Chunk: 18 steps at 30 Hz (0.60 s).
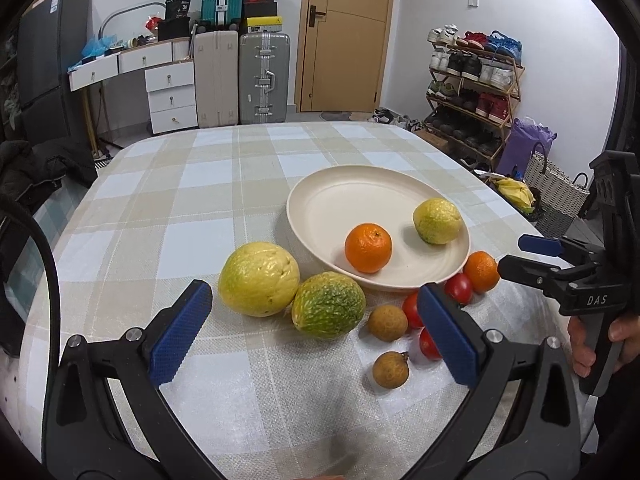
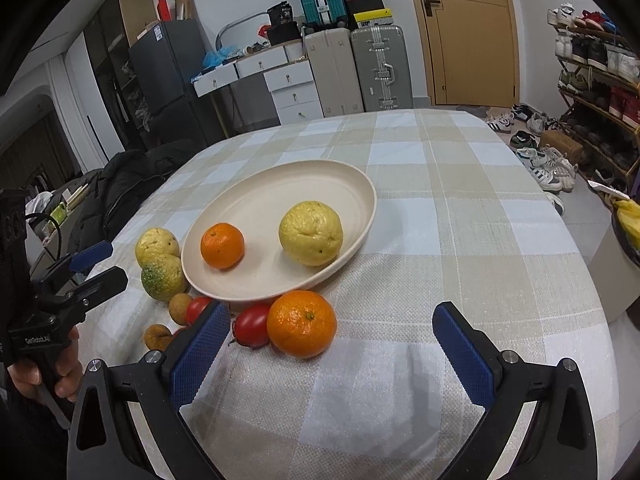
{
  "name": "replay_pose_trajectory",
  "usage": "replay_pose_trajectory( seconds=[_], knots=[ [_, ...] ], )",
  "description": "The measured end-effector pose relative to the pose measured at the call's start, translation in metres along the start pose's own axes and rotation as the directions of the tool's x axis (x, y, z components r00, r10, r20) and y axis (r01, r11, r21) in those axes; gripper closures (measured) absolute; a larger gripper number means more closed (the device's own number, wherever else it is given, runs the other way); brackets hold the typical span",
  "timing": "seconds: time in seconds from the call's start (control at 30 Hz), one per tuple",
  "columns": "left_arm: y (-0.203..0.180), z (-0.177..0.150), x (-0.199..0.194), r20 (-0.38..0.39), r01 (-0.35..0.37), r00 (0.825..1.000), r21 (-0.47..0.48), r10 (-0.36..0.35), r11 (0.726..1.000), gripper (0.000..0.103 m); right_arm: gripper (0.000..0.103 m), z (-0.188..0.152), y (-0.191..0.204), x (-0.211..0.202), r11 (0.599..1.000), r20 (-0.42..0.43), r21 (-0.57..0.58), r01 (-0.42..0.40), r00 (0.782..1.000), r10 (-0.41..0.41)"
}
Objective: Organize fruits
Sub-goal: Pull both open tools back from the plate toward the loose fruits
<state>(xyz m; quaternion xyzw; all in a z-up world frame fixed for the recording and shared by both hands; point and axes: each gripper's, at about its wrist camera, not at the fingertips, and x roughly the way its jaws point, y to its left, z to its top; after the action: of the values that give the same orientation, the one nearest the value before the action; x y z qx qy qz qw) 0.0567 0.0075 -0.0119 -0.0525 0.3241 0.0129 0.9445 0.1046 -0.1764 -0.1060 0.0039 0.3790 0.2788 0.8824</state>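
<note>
A cream plate on the checked tablecloth holds an orange and a yellow fruit. In front of the plate lie a large yellow fruit, a green-yellow fruit, two brown longans, red tomatoes and a second orange. My left gripper is open and empty, just short of the green-yellow fruit. My right gripper is open and empty, just short of the second orange.
The table edge curves away on both sides. A black jacket lies on a chair at the left. A shoe rack and a woven basket stand at the right. Suitcases and drawers line the far wall.
</note>
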Motion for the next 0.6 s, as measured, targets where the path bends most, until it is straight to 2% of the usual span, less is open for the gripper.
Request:
replay_pose_trajectory(
  seconds=[0.37, 0.47, 0.6],
  knots=[
    [-0.011, -0.003, 0.016, -0.046, 0.010, 0.999, 0.038, -0.008, 0.999, 0.001, 0.000, -0.005, 0.003, 0.011, 0.999, -0.079, -0.030, 0.024, 0.997, -0.026],
    [-0.010, -0.005, 0.019, -0.061, 0.011, 0.998, 0.034, -0.009, 0.999, 0.001, 0.000, -0.005, -0.001, 0.016, 1.000, -0.120, -0.003, 0.025, 0.992, -0.025],
    [-0.007, -0.005, 0.022, -0.075, 0.016, 0.997, 0.020, -0.014, 1.000, 0.001, 0.000, -0.007, -0.007, 0.016, 0.999, -0.123, 0.033, 0.005, 0.992, 0.000]
  ],
)
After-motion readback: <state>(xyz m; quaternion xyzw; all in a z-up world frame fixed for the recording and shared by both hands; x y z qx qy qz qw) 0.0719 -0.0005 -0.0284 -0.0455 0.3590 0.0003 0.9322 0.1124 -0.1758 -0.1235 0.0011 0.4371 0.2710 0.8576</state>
